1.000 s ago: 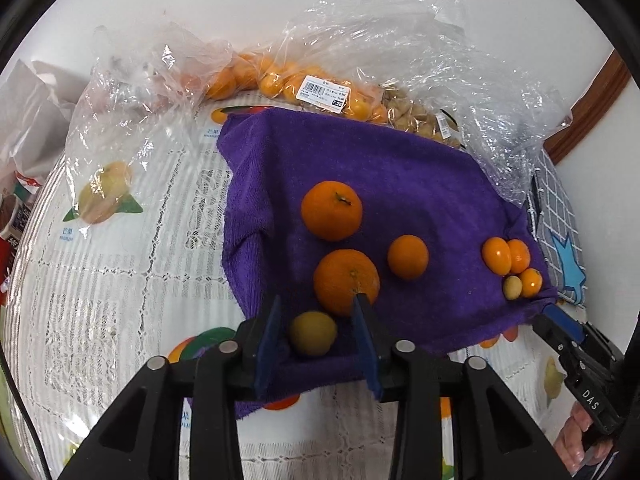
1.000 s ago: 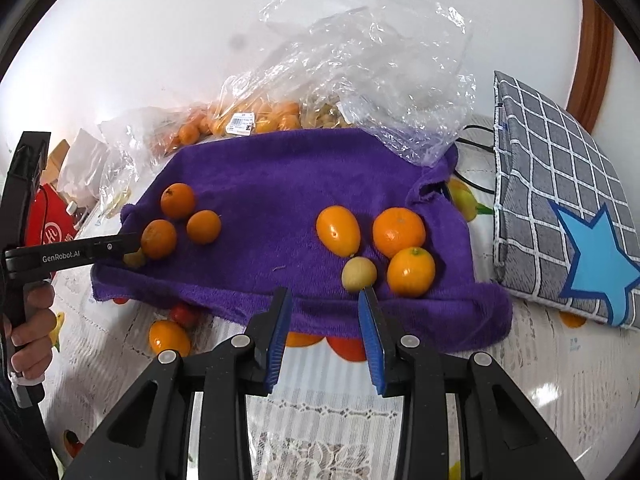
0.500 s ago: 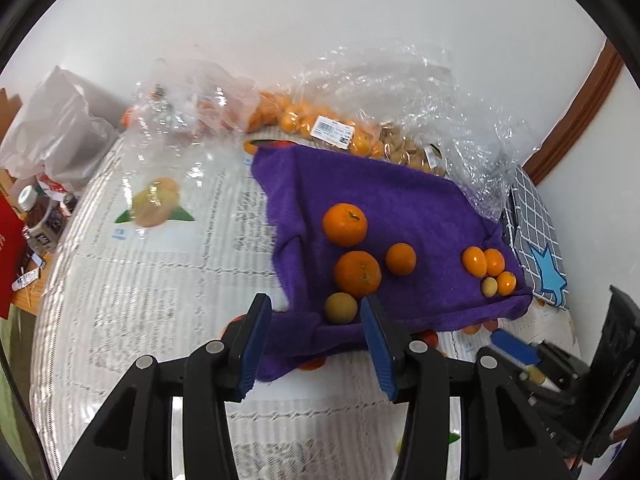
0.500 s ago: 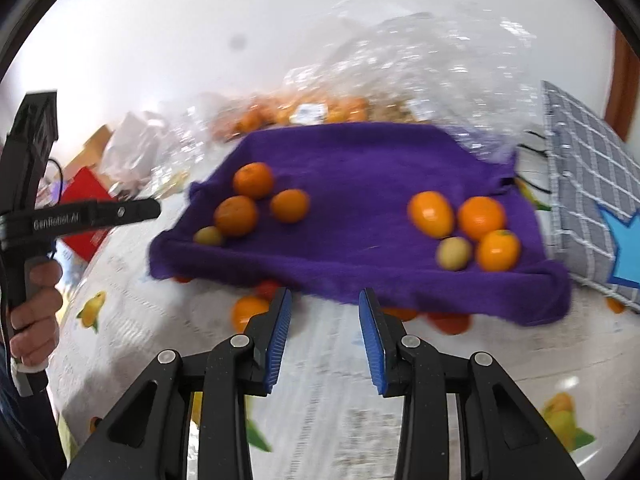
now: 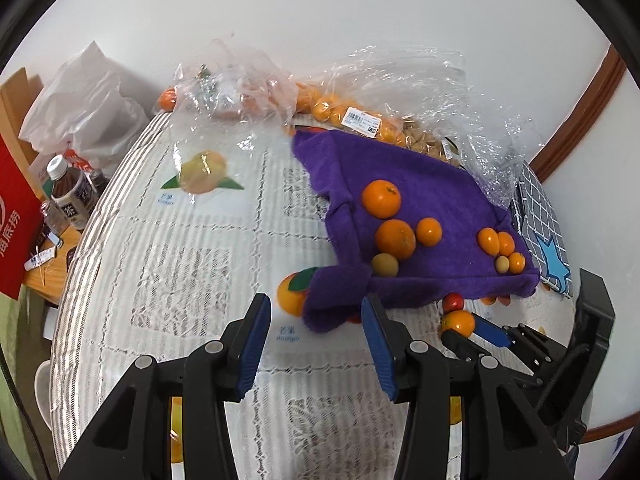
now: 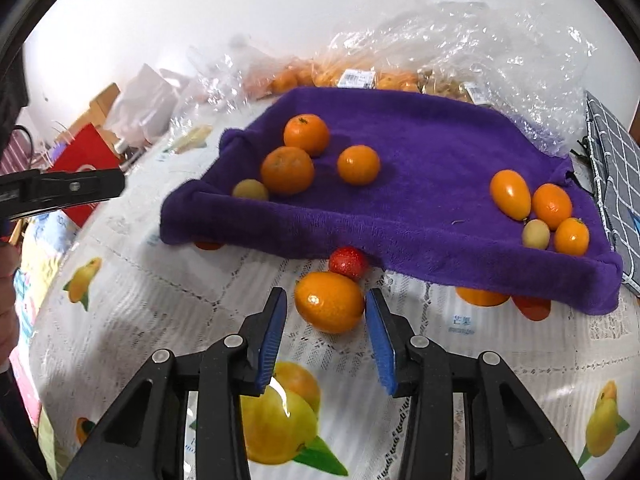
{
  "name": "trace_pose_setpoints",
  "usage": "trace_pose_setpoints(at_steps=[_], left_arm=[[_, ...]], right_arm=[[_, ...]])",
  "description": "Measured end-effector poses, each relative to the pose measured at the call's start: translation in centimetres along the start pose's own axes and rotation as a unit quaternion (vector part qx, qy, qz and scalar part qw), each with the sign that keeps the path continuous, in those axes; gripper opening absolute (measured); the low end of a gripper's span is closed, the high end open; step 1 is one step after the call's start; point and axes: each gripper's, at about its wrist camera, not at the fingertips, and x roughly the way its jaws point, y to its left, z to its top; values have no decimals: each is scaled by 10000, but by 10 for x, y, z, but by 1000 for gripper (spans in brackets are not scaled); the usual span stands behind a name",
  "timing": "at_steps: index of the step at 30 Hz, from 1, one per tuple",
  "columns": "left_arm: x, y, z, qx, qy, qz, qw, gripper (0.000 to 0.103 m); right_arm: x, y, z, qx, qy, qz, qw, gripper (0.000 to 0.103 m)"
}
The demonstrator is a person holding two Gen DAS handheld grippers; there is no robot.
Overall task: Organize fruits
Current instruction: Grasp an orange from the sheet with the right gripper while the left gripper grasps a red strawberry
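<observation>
Tablecloth (image 5: 192, 264) lies bare ahead-left of the empty, parted left gripper (image 5: 316, 320). Right gripper (image 6: 326, 312), opening, straddles an unpressed kumquat (image 6: 330, 301) just before the fruit-laden purple towel (image 6: 420, 184).

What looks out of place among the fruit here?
An orange kumquat and a strawberry lie on the tablecloth off the purple towel's near edge, while the other fruit sits grouped on the towel.
</observation>
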Motion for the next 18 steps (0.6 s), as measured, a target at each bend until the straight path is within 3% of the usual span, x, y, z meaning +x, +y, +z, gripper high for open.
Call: trace_pose_setpoints(at_steps=[2,10,18], left_arm=[[2,1,-2,-12,34,-5,10000,45],[18,-21,-11,148,213,-169,9995,45],[43,-73,-24,520,418,-422,9969,45]], right_arm=[[6,0,1,19,52,-36,10000,37],[-19,3,-11,-312,-216,-187,9991,36],[-52,-42,-26,47,-353,-528,9980,36]])
